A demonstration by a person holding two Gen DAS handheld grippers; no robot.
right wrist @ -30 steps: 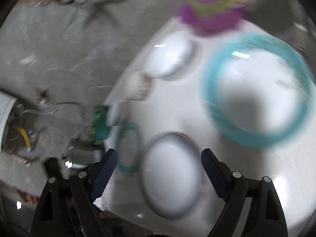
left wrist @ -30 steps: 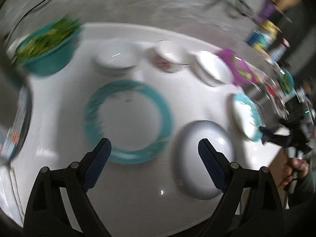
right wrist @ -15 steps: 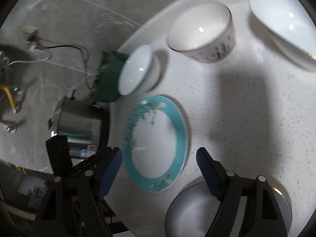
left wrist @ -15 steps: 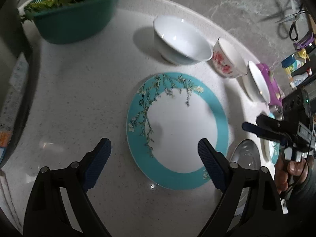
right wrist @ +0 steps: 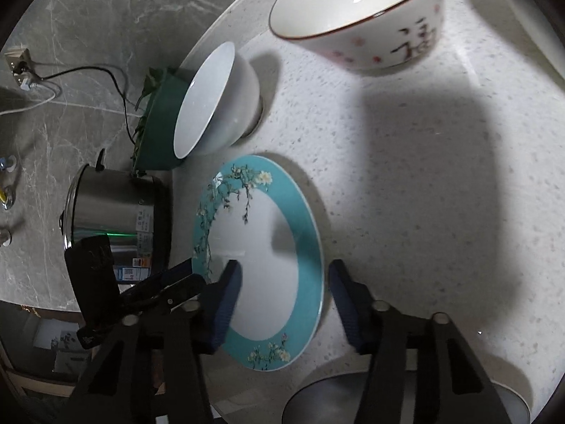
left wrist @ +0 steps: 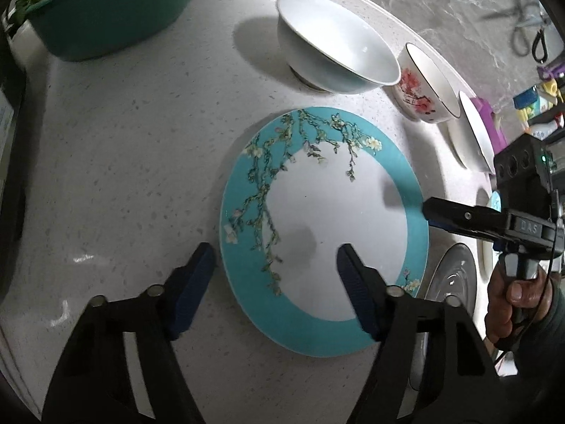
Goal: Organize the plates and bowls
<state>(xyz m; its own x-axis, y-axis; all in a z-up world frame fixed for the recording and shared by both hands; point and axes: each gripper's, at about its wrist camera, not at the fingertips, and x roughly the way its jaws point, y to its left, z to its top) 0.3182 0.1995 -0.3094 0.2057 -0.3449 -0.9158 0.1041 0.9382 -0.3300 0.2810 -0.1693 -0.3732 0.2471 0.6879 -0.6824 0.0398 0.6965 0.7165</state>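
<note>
Now closer than a second ago, left tool (left wrist: 273,265) and right tool (right wrist: 282,281), both wide open and empty, flanking opposite rims of round teal-bordered blossom plate (left wrist: 328,222) on speckled white desk (left wrist: 134,134), ready for a two-sided lift.

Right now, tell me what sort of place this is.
Probably a home kitchen or dining area: a round white table carries crockery such as the teal-rimmed plate and white bowl, with a green basin of leafy vegetables and a steel cooker pot beside it.

Surface: you work on a white speckled round stone table (left wrist: 134,134).
Floor: grey marbled tiles (right wrist: 70,17).
Light: hard shadows.
</note>
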